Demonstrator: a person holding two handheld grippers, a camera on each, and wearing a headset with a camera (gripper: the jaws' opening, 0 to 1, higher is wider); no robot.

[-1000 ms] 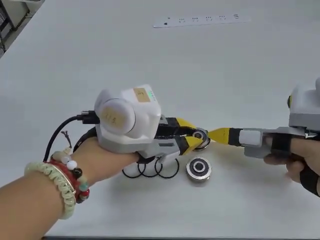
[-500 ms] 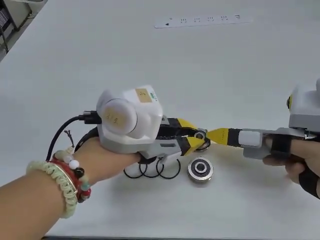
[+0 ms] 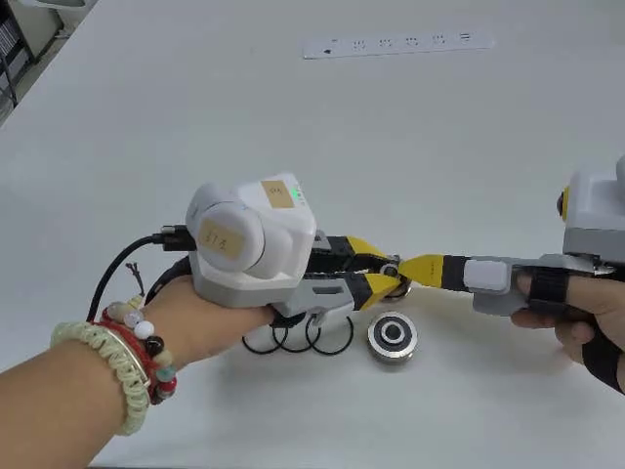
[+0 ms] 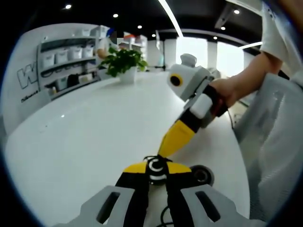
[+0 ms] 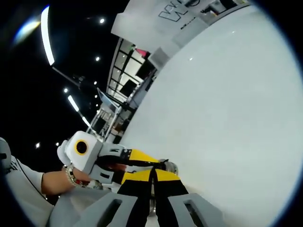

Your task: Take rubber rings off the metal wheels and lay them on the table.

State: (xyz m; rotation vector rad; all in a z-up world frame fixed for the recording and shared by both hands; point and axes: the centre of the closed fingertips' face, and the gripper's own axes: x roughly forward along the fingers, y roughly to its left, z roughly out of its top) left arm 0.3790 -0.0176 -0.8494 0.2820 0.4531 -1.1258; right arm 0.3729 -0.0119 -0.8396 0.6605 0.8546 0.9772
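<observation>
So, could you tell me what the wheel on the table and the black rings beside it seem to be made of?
Wheel: most likely metal, perhaps steel; its silver rim shines around a dark centre. The held wheel looks alike. Rings: probably rubber; thin, matt black loops lying flat and overlapping on the white table.

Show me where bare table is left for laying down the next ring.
Wide bare table lies between the power strip and the left tongs and right tongs. Another open patch sits right of the loose wheel. Crowded: the laid rings beside that wheel, under the left tongs.
</observation>
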